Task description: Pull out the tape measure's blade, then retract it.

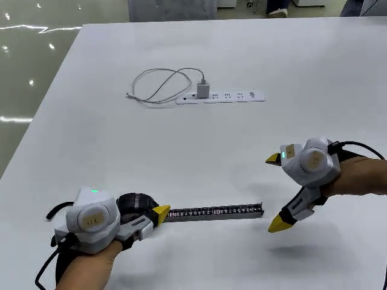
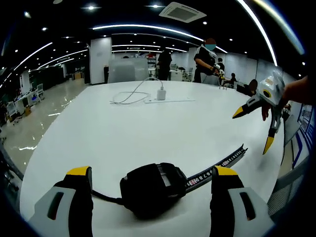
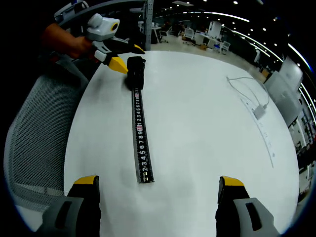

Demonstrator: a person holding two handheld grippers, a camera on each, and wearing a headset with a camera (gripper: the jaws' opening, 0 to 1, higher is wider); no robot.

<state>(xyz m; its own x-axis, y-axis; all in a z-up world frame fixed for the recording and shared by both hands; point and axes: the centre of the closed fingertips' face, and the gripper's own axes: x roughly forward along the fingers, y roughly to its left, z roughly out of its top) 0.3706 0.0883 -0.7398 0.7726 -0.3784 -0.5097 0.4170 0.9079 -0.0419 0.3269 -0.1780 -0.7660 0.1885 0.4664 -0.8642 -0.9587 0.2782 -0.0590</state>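
Observation:
A black tape measure case (image 1: 134,204) lies on the white table (image 1: 242,145) at the front left. Its blade (image 1: 214,211) runs out flat to the right, numbers up. My left gripper (image 1: 148,208) is open, its yellow-tipped jaws standing either side of the case (image 2: 153,190) without touching it. The blade (image 2: 222,165) leads away to the right in that view. My right gripper (image 1: 276,192) hangs open just past the blade's end hook, a little above the table. In the right gripper view the blade (image 3: 140,143) ends between the jaws' line of sight, and the case (image 3: 136,69) and left gripper (image 3: 128,57) are beyond.
A white power strip (image 1: 224,96) with a plugged charger and a looped white cable (image 1: 160,84) lies at mid-table. A grey mesh chair (image 3: 29,148) stands by the table's near edge. People stand beyond the far end of the table (image 2: 205,59).

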